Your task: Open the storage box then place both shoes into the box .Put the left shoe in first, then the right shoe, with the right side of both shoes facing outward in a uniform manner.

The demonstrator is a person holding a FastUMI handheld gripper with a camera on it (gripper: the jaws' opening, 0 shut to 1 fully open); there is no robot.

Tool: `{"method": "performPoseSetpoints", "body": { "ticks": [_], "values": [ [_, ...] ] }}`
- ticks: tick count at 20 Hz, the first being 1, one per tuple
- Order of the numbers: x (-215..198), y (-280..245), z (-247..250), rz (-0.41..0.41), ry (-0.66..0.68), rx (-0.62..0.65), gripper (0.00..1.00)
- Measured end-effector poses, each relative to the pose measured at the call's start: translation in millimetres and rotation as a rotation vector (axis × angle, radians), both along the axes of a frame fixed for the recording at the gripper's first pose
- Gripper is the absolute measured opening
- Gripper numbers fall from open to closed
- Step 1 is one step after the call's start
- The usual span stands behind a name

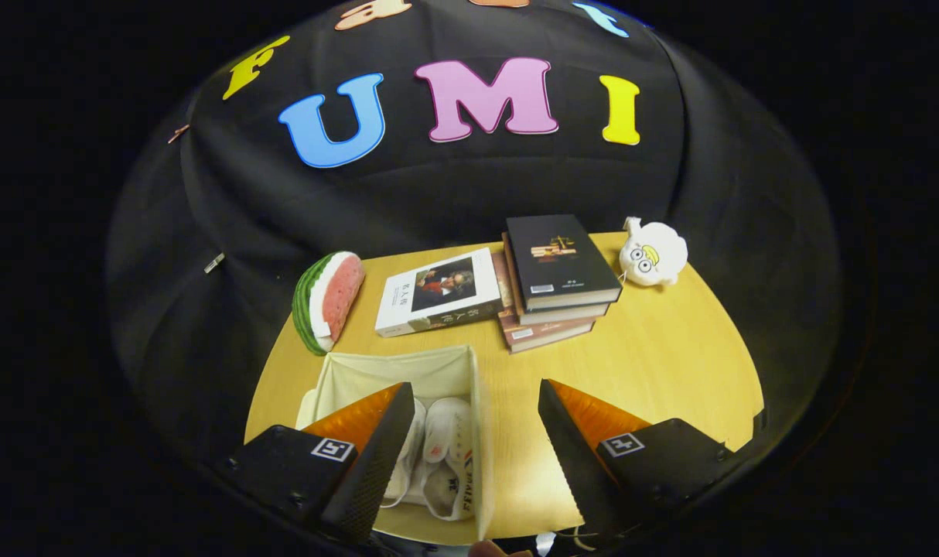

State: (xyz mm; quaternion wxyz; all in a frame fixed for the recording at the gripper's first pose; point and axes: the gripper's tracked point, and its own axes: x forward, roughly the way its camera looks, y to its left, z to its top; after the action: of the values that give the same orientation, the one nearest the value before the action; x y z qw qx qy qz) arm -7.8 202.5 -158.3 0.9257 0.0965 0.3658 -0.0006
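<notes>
Worktop (655,363): storage box (481,402) apparently holds both shoes (446,449); hand-held gripper (473,445), fingers apart and empty, could snag the box wall.

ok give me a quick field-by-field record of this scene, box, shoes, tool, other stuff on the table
surface: round light wooden table
box: cream fabric storage box, open, just ahead of the tool's fingers
shoes: two white sneakers lying side by side inside the box
tool: tool open, fingers spread, holding nothing, poised above the box's near side
behind box: watermelon-slice plush, white hardcover book with a portrait
further right: stack of three books, black one on top
far right: white round plush toy
task state: both shoes appear to be in the box
</notes>
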Motion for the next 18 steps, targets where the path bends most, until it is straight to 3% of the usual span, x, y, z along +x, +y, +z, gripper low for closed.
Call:
{"method": "performPoseSetpoints", "body": {
  "ticks": [10, 18],
  "values": [
    [37.0, -151.8, 64.3, -0.059, -0.250, -0.214, 0.99],
    [30.5, -218.1, 119.5, -0.085, -0.415, -0.270, 0.99]
  ]
}}
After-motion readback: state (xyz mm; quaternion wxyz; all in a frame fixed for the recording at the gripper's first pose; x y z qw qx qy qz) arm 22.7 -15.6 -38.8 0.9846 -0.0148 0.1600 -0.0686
